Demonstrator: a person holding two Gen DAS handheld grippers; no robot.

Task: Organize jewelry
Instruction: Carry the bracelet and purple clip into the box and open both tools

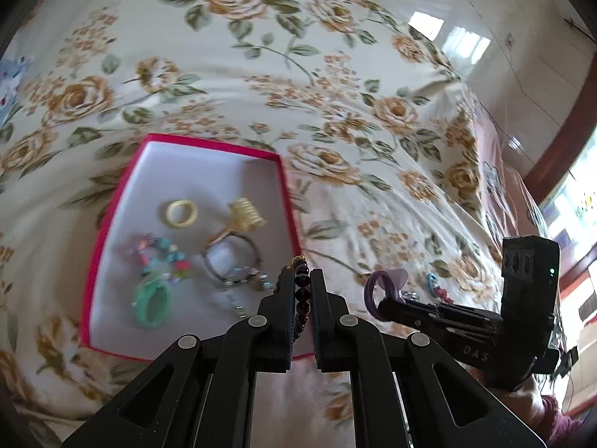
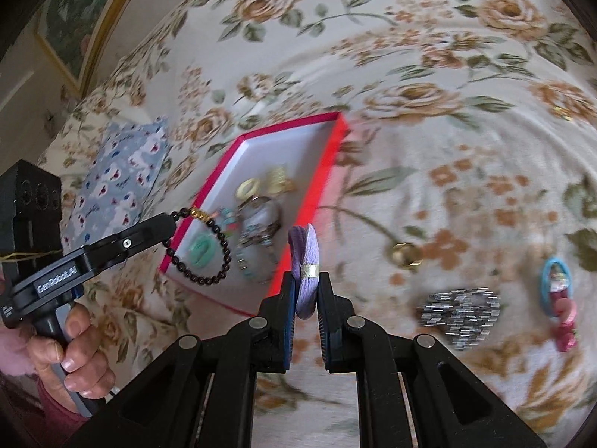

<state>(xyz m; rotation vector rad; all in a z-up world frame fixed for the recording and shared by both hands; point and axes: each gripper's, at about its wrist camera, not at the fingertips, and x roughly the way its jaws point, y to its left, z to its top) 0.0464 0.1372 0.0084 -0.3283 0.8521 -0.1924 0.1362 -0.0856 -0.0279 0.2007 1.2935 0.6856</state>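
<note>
Left gripper [image 1: 301, 280] clamped on a dark beaded bracelet [image 2: 209, 250], hanging over the near right corner of the red box [image 1: 99, 239]. Right gripper [image 2: 306, 291] pinched on a purple cord bangle [image 2: 304, 257], just right of the box wall, above the floral bedspread [image 1: 261, 74]. Best carried fully over the white floor before release, lowered close, and dropped clear of the green bangle [image 1: 151, 304] and yellow ring [image 1: 181, 213].

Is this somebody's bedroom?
Probably a bedroom. Everything lies on a soft floral bedspread that looks like a bed cover, a patterned blue pillow sits beside the red box, and a framed picture leans against the wall.
</note>
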